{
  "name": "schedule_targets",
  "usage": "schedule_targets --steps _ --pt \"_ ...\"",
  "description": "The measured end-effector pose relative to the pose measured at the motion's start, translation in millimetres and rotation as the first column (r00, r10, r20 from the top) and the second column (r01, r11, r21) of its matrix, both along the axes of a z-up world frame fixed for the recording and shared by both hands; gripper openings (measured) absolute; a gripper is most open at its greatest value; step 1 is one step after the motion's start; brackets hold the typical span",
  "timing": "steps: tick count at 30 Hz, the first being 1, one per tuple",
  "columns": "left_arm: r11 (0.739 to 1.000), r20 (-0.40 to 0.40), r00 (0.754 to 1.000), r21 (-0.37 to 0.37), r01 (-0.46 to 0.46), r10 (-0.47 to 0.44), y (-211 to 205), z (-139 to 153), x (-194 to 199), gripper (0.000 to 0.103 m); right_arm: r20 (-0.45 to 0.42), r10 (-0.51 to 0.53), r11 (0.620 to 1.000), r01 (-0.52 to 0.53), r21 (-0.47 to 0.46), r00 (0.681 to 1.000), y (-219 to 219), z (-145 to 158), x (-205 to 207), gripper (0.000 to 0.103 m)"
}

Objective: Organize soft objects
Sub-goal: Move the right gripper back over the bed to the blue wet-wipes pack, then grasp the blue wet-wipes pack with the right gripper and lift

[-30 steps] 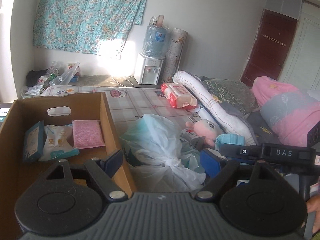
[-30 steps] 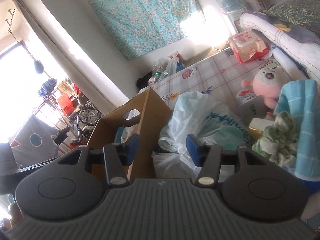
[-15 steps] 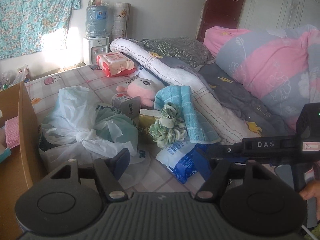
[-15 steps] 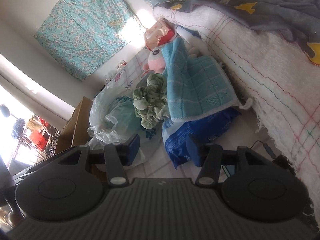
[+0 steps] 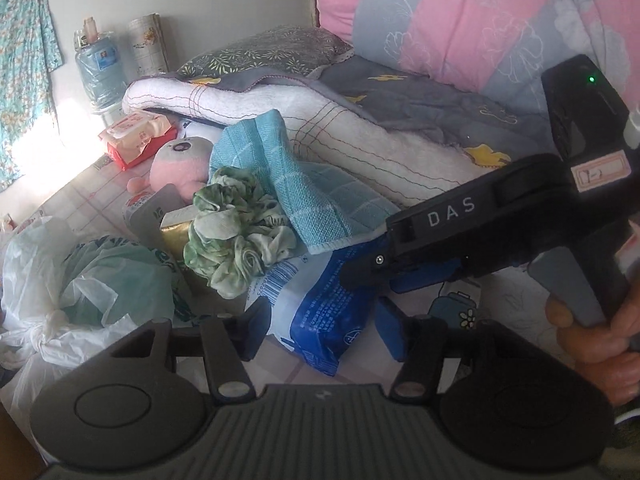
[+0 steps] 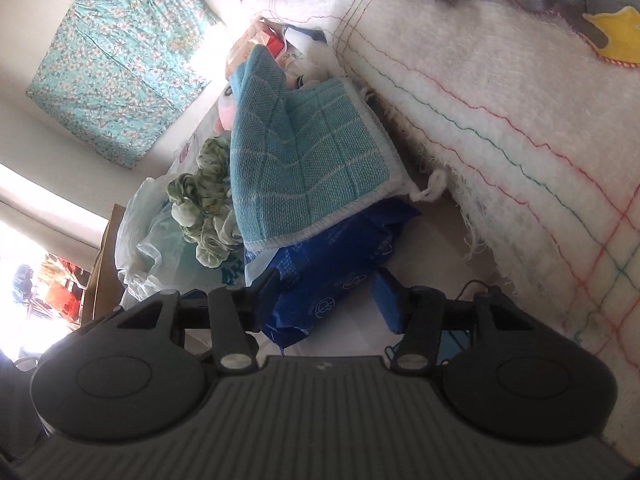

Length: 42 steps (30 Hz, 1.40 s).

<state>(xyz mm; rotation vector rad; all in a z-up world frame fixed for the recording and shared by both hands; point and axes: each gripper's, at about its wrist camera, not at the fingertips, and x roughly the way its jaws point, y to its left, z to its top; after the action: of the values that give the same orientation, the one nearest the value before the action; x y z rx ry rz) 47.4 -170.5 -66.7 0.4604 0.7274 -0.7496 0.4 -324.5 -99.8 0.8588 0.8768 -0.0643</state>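
Note:
A blue and white soft packet lies on the checked mat beside the bedding. My left gripper hangs low over its near end; the jaws are closing with the packet between them, and the pads stand clear of it. From the right, my right gripper straddles the same packet, open and not squeezing it. A teal towel drapes over the packet's far end. A green ruffled cloth and a pink plush lie just behind.
A knotted white plastic bag sits to the left, with a cardboard box beyond it. A rolled white blanket and a pink-grey quilt wall in the right. A gold box and a red wipes pack lie behind.
Both views swung from the cardboard box and plastic bag over to the pile by the bedding. Both grippers sank toward the blue packet. The left jaws narrowed; the right jaws kept their width.

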Motion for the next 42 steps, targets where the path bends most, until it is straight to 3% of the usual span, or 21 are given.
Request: schedule_targets --steps 6,15,18,25,33,42 --pt "0.991 0.032 0.999 0.125 0.036 -0.04 -26 -22 0 0.064 0.01 0.002 0.999 -0.003 0.048 1.0 -4 -11 6 0.052" --pt "0.984 0.108 0.994 0.178 0.014 -0.034 -39 -34 1 0.065 0.009 0.013 0.998 -0.014 0.066 1.0 -5 -12 10 0.052" --pt "0.978 0.134 0.99 0.208 0.008 -0.037 -42 -37 0 0.061 0.014 0.008 0.997 -0.009 0.078 1.0 -9 -13 4 0.052" --pt "0.988 0.086 0.996 0.152 -0.016 0.003 -34 -31 12 0.053 0.021 -0.004 0.997 0.003 0.073 1.0 -15 -11 -5 0.052" --pt "0.999 -0.059 0.998 0.04 -0.023 0.025 -14 -14 25 0.051 0.034 -0.038 0.99 0.033 0.134 0.999 -18 -13 -9 0.057" --pt "0.994 -0.257 0.966 -0.088 -0.066 0.042 20 0 29 0.051 0.054 -0.018 0.989 0.01 0.147 0.998 -8 -5 -17 0.058"
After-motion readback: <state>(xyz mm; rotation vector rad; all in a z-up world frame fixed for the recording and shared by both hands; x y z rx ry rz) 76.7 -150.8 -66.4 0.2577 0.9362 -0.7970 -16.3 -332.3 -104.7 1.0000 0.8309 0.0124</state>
